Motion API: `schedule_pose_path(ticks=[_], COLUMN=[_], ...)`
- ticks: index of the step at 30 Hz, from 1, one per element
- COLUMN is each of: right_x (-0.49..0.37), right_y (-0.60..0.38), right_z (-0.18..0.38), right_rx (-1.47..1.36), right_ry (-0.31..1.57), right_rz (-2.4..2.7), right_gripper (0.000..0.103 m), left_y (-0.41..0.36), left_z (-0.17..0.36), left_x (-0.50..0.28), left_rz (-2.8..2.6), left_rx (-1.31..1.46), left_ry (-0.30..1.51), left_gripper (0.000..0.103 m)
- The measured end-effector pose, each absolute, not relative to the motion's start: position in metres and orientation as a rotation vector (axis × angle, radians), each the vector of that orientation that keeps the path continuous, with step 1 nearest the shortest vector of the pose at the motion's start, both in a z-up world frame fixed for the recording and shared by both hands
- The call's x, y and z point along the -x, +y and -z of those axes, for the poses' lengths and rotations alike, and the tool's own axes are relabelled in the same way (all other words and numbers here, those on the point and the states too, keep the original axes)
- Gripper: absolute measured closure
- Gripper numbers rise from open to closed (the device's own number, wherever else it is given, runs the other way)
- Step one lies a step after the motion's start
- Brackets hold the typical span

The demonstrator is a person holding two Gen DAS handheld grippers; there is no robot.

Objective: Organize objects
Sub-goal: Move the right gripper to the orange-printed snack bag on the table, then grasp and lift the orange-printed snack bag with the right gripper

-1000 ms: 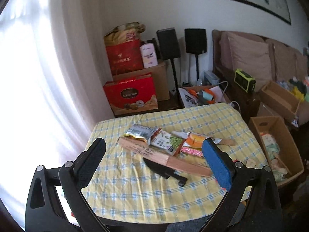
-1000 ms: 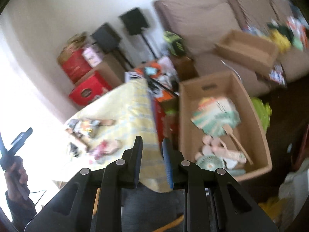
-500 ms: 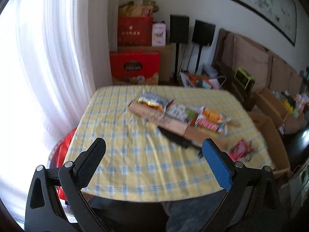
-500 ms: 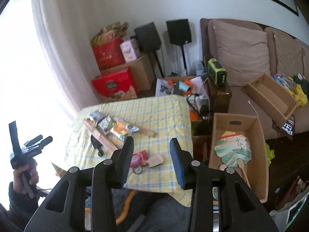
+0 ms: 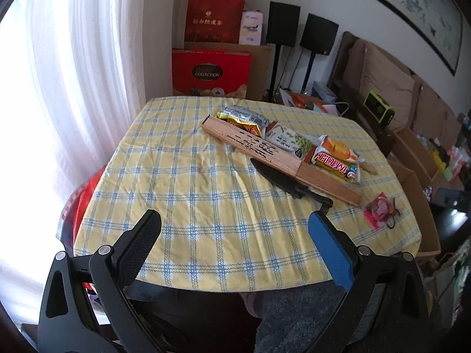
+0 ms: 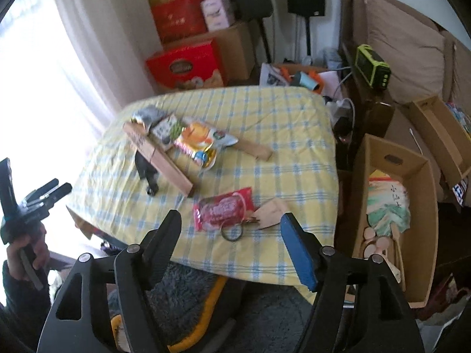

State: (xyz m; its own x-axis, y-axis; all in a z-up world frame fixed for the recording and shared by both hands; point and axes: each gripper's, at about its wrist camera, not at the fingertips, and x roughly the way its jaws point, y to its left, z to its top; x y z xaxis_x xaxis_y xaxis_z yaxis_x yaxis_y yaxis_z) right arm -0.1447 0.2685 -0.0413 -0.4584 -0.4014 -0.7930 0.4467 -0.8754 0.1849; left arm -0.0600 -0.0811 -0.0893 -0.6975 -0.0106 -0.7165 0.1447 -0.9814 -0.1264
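Observation:
On the yellow checked table (image 5: 188, 182) lie a long wooden box (image 5: 279, 158), several snack packets (image 5: 294, 141), a black knife-like tool (image 5: 291, 184) and a red packet (image 5: 379, 210). My left gripper (image 5: 235, 229) hovers over the table's near edge, open and empty. In the right wrist view my right gripper (image 6: 231, 226) hangs above the near edge, its jaws opening with nothing between them. Just beyond it lie the red packet (image 6: 223, 211), a key ring (image 6: 232, 231) and a tan tag (image 6: 270, 213). The left gripper (image 6: 35, 197) shows at far left in a hand.
An open cardboard box (image 6: 394, 220) with a paper fan and wooden utensils stands on the floor right of the table. Red gift boxes (image 5: 212, 70), speakers (image 5: 318, 33) and a sofa (image 6: 403, 41) stand behind. A curtained window (image 5: 59, 73) is at left.
The right gripper swung from the cardboard box toward the table, and its jaws went from nearly shut to wide. The left gripper sank and moved left along the table; it stays open.

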Motion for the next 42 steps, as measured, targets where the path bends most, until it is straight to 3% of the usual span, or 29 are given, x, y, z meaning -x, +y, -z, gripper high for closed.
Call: schedule_pose_path(ticks=[3, 12, 25, 33, 39, 40, 41, 42], right_x=[0.145, 0.173, 0.257, 0.269, 0.267, 0.267, 0.267, 0.269], right_y=[0.258, 0.244, 0.128, 0.076, 0.083, 0.085, 0.087, 0.089], right_z=[0.051, 0.076, 0.077, 0.121, 0.134, 0.134, 0.134, 0.133], right_rx=[-1.259, -1.318, -1.315, -1.312, -1.310, -1.309, -1.313, -1.320], right_ry=[0.121, 0.075, 0.617, 0.935, 0.902, 0.882, 0.859, 0.839], right_rz=[2.300, 2.288, 2.023, 1.966, 2.008, 2.014, 2.017, 2.016], right_gripper=[0.020, 0.020, 0.016, 0.016, 0.022, 0.027, 0.041, 0.042], left_y=[-0.083, -0.077, -0.082, -0.085, -0.089, -0.089, -0.090, -0.089], left_z=[0.094, 0.097, 0.101, 0.101, 0.105, 0.105, 0.106, 0.105], left_x=[0.060, 0.060, 0.061, 0.059, 0.061, 0.061, 0.061, 0.061], left_rz=[2.802, 2.820, 2.779, 2.764, 2.752, 2.748, 2.745, 2.744], left_rx=[-1.202, -1.229, -1.241, -1.241, -1.249, -1.253, -1.257, -1.258], left_ry=[0.327, 0.368, 0.365, 0.366, 0.388, 0.393, 0.394, 0.394], left_gripper=[0.003, 0.003, 0.003, 0.003, 0.003, 0.003, 0.003, 0.003])
